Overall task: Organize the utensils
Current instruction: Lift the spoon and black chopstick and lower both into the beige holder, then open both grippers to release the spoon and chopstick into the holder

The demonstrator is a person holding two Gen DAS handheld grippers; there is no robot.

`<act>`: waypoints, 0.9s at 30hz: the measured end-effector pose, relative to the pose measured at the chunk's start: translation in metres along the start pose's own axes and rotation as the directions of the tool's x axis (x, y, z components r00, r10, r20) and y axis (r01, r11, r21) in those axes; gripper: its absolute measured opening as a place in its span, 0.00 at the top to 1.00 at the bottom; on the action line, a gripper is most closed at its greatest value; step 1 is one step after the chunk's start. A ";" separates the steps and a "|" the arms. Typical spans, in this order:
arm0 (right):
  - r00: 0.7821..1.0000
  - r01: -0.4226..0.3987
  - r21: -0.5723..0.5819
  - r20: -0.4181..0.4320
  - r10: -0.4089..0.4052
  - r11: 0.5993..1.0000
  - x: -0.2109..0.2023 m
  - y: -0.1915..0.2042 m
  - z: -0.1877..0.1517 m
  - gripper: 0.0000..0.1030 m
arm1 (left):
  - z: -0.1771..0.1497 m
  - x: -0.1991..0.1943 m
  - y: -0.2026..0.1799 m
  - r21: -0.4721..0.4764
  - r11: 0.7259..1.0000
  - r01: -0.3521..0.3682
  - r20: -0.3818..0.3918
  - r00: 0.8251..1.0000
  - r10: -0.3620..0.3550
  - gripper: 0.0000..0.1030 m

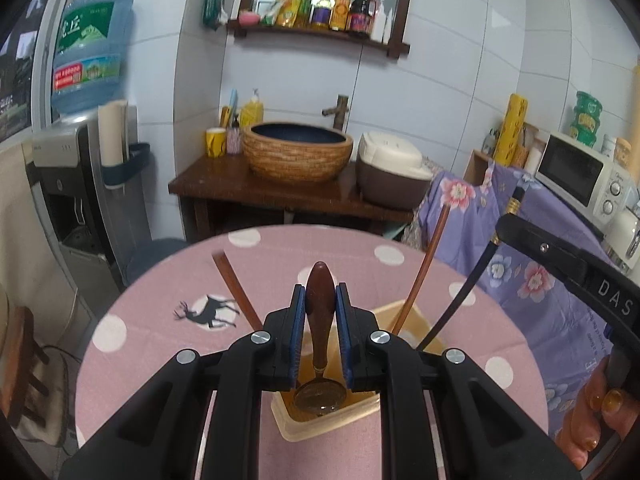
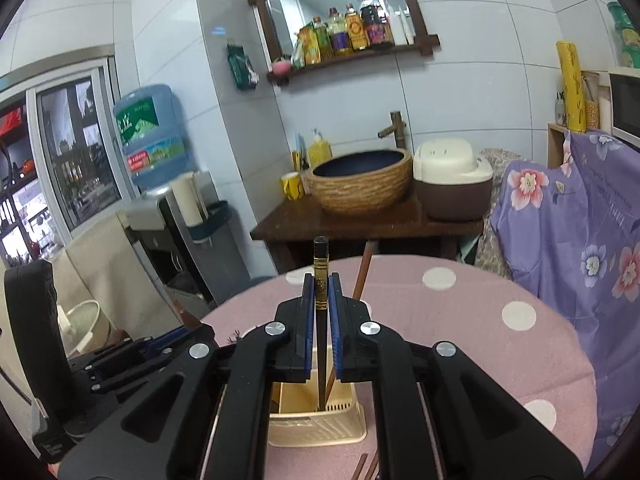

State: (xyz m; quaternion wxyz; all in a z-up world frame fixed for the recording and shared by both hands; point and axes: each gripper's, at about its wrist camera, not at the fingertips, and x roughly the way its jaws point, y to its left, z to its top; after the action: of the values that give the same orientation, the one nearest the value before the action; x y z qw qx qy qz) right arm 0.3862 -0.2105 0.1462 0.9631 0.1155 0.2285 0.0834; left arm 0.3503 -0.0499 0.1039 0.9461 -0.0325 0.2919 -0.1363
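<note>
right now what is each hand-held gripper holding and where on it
The left hand-held gripper is shut on a spoon by its wooden handle. The right hand-held gripper is shut on a black chopstick near its gold-banded top.

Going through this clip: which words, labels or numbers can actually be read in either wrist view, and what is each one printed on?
"DAS": white letters on the black body of the right tool, seen from the left wrist view; it may continue past the frame.
Water jug: large Chinese characters on its green label, too blurred to read reliably.
Bottles on the mirror shelf: labels too small to read.
Microwave: markings unreadable.
Purple floral cloth: a line of small print, illegible.
</note>
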 end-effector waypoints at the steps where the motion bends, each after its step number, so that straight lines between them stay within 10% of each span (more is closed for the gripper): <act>1: 1.000 0.003 0.000 -0.008 -0.003 1.000 0.003 -0.001 -0.003 0.92 | -0.005 0.004 0.000 0.002 1.000 -0.003 -0.009 1.000 0.003 0.85; 12: 0.999 0.015 0.020 -0.029 -0.014 1.000 0.014 -0.010 -0.019 0.92 | -0.020 0.020 -0.002 0.000 1.000 0.004 -0.023 1.000 -0.004 0.83; 15: 1.000 0.010 0.018 -0.026 -0.009 1.000 0.010 -0.011 -0.021 0.90 | -0.023 0.016 -0.004 0.020 1.000 0.010 -0.019 1.000 -0.010 0.62; 19: 1.000 0.009 0.046 -0.006 -0.009 0.999 -0.002 -0.019 -0.028 0.55 | -0.033 -0.006 -0.005 0.034 0.999 -0.001 0.034 0.999 0.000 0.39; 27: 0.994 0.094 -0.040 -0.059 -0.097 0.995 -0.037 -0.029 -0.083 0.39 | -0.094 -0.031 0.013 0.001 1.000 -0.019 -0.043 0.999 0.019 0.24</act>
State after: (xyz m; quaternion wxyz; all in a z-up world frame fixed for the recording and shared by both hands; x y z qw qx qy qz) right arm 0.3183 -0.2306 0.0817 0.9605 0.0839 0.2616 0.0450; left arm 0.2758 -0.0267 0.0412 0.9408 -0.0268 0.3126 -0.1282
